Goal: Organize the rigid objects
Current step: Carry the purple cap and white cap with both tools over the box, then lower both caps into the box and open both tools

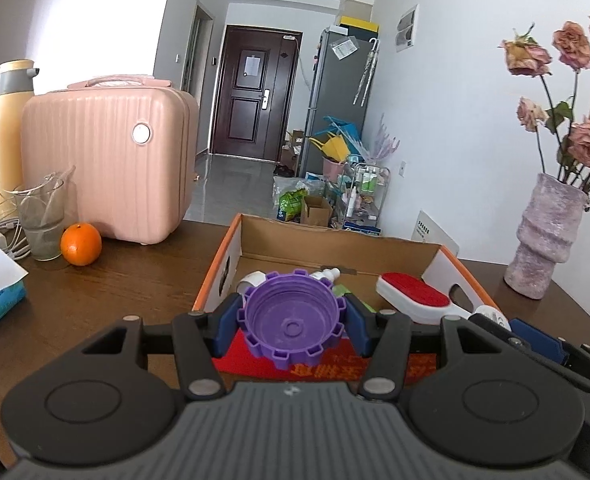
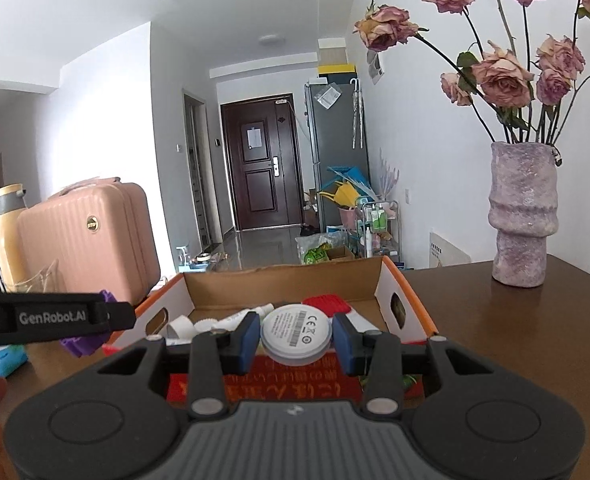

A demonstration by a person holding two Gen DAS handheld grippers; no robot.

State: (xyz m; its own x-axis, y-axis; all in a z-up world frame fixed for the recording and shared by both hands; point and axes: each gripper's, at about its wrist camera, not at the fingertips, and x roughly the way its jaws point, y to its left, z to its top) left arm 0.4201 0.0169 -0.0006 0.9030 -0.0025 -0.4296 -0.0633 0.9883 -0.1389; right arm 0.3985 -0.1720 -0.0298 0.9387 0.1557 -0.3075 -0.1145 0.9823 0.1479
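Two hand-held tools carry small rigid items above an open cardboard box point(image 1: 435, 246) on a dark wooden surface point(image 1: 135, 276). The left tool point(image 1: 293, 320) is clamped on a purple toothed cap point(image 1: 293, 318); its blue pads point(image 1: 225, 330) press the cap's rim at 9 and 3 o'clock, and the hollow side faces the camera. A side grip on the notched rim probably keeps the cap from rotating or slipping while it is carried. The right tool point(image 2: 297, 338) is clamped on a white round disc point(image 2: 296, 336), its labelled flat face toward the camera and its edge pinched at 9 and 3 o'clock, a hold that suits a thin, smooth puck.

Each item sits squarely between its tool's fingertips, at the centre of its view, with the box interior beyond it toward 12 o'clock. The box already contains a red-and-white brush point(image 1: 415, 300), a white tube point(image 1: 327, 273) and a red printed sheet point(image 1: 335, 364), which suggests it serves as the collection bin. From the right wrist, the left tool's black arm enters at 9 o'clock, so the two tools travel side by side.

Bystanders on the surface: a pink case point(image 1: 107, 164), an orange point(image 1: 80, 244), a glass beaker point(image 1: 41, 222) and a vase of dried roses point(image 2: 521, 216) at 3 o'clock.
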